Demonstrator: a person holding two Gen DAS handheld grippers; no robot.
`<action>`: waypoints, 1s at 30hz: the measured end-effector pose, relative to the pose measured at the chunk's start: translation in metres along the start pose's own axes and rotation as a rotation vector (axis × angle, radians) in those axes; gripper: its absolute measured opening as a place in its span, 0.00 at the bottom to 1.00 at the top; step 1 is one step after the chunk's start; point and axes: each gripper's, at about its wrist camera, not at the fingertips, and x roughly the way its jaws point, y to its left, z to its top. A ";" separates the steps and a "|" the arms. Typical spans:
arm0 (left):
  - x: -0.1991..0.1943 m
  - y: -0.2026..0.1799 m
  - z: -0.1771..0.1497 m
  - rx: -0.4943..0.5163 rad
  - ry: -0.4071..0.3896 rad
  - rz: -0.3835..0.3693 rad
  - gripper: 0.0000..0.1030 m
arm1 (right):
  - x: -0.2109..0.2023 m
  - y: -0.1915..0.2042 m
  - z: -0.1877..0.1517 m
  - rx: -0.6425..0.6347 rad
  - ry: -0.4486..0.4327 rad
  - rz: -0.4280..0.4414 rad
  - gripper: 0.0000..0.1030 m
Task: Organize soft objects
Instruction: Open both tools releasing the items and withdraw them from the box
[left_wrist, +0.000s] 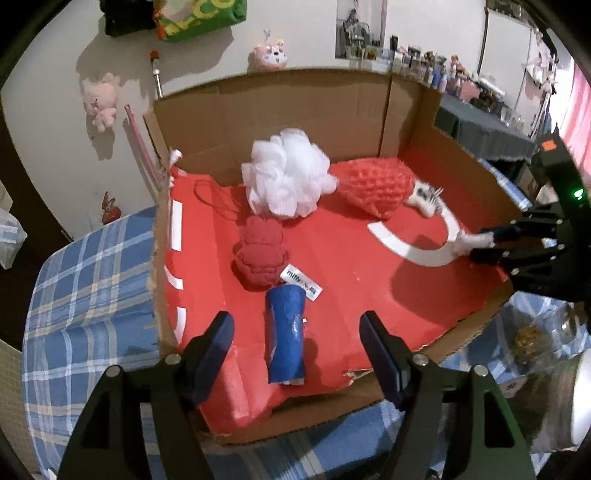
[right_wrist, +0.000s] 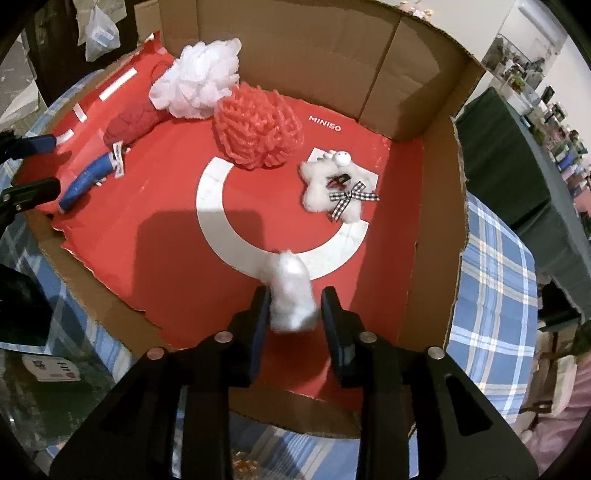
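Note:
A cardboard box (left_wrist: 280, 107) lined with red paper holds a white bath pouf (left_wrist: 286, 171), a coral knitted ball (left_wrist: 380, 184), a dark red plush with a blue leg (left_wrist: 286, 332) and a white fluffy toy with a checked bow (right_wrist: 334, 188). My left gripper (left_wrist: 295, 350) is open, its fingers on either side of the blue leg. My right gripper (right_wrist: 293, 314) has its fingers around a white fluffy piece (right_wrist: 290, 295), blurred; I cannot tell whether they touch it. The right gripper also shows in the left wrist view (left_wrist: 484, 243), at the box's right side.
The box lies on a blue plaid cloth (left_wrist: 88, 288). Its back and right walls stand up; the front and left sides are low. Plush toys hang on the wall behind (left_wrist: 101, 98). A dark green table (right_wrist: 517, 155) with small items stands to the right.

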 end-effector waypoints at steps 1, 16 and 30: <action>-0.005 0.000 0.000 -0.003 -0.012 -0.002 0.73 | -0.003 0.001 0.000 0.005 -0.006 0.012 0.52; -0.113 -0.024 -0.023 -0.026 -0.307 -0.001 0.98 | -0.094 0.009 -0.022 0.061 -0.206 -0.052 0.73; -0.195 -0.074 -0.092 -0.033 -0.503 -0.012 1.00 | -0.221 0.053 -0.117 0.129 -0.588 -0.115 0.90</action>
